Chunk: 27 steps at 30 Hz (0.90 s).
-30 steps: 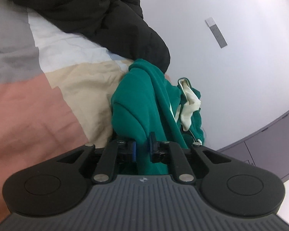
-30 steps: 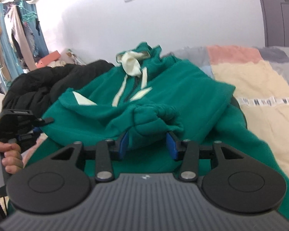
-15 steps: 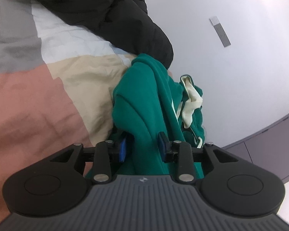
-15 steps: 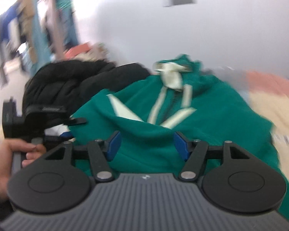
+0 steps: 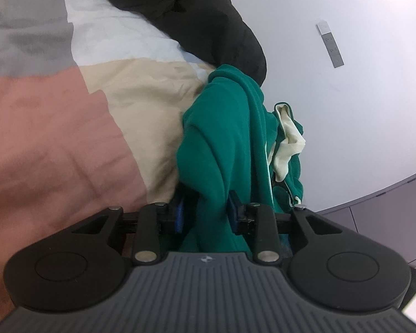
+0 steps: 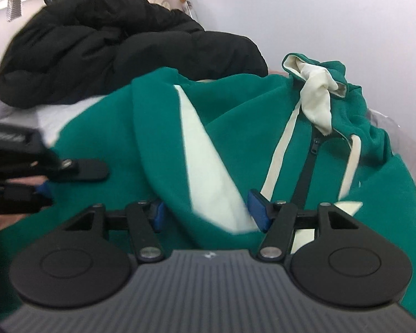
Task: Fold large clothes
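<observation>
Green hoodie (image 6: pixel 230 127) lies on the bed, front up, cream hood lining (image 6: pixel 317 97) bunched at 1 o'clock in the right wrist view, dark zipper (image 6: pixel 309 163) running down the chest with cream drawstrings either side. Black puffer jacket (image 6: pixel 102 52) heaped just behind it at 11 o'clock, touching its far edge. Patchwork bedcover (image 5: pixel 69 127) in pink, beige, grey and pale blue blocks fills 9 to 11 o'clock in the left wrist view.

Left gripper (image 5: pixel 206 213) jaws have just opened, part spread, a fold of green fabric between the blue pads; can't tell if the pads touch it. Right gripper (image 6: pixel 205 211) jaws just been opening then easing in slightly, spread wide over a green-and-cream fold, pads not pressing it. Left gripper also shows at 9 o'clock in the right wrist view, blurred, low on the hoodie's edge
</observation>
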Each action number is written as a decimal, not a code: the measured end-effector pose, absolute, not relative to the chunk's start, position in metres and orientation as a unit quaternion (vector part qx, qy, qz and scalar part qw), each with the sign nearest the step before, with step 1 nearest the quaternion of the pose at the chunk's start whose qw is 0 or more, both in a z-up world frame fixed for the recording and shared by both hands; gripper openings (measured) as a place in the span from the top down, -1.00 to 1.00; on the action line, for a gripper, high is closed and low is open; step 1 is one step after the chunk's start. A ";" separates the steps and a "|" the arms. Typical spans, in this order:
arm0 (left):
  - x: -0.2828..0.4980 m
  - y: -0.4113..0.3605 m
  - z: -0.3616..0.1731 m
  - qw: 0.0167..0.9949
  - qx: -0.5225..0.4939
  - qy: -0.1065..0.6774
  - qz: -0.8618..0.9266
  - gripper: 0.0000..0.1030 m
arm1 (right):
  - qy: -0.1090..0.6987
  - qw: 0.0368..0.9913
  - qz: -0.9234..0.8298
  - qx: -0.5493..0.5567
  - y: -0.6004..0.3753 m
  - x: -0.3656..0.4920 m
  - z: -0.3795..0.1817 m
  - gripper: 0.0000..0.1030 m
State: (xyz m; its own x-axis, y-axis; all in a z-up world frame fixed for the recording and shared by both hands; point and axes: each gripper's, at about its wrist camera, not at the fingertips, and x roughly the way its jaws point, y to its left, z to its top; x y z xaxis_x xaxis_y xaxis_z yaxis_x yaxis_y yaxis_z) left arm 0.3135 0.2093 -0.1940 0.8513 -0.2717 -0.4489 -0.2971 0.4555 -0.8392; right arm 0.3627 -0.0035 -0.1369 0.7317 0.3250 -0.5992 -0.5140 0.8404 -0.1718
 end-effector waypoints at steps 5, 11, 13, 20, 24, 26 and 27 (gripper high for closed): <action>0.317 0.203 -0.189 0.830 -0.489 0.269 0.011 0.33 | 0.252 0.946 0.175 -0.109 -0.012 0.389 -0.131 -0.17; 0.319 0.203 -0.190 0.836 -0.478 0.268 0.012 0.33 | 0.274 0.954 0.119 -0.030 -0.034 0.426 -0.145 -0.15; 0.320 0.204 -0.191 0.836 -0.479 0.267 0.010 0.33 | 0.307 0.944 0.123 -0.001 -0.043 0.433 -0.153 -0.14; 0.319 0.193 -0.185 0.855 -0.446 0.264 0.020 0.32 | 0.266 0.947 0.177 0.021 -0.066 0.388 -0.134 -0.16; 0.317 0.192 -0.183 0.857 -0.441 0.265 0.023 0.32 | 0.247 0.947 0.204 0.011 -0.086 0.347 -0.120 -0.17; 0.317 0.192 -0.183 0.857 -0.441 0.265 0.024 0.32 | 0.254 0.945 0.209 0.000 -0.096 0.332 -0.116 -0.17; 0.317 0.192 -0.183 0.858 -0.440 0.265 0.025 0.32 | 0.260 0.943 0.207 -0.014 -0.101 0.322 -0.116 -0.17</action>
State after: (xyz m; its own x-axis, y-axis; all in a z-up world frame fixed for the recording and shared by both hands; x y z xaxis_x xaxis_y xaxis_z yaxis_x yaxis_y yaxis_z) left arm 0.3167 0.1920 -0.1827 0.8579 -0.1913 -0.4768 -0.2756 0.6120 -0.7413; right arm 0.3221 -0.1011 -0.1161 0.7792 0.3822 -0.4968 -0.3969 0.9143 0.0808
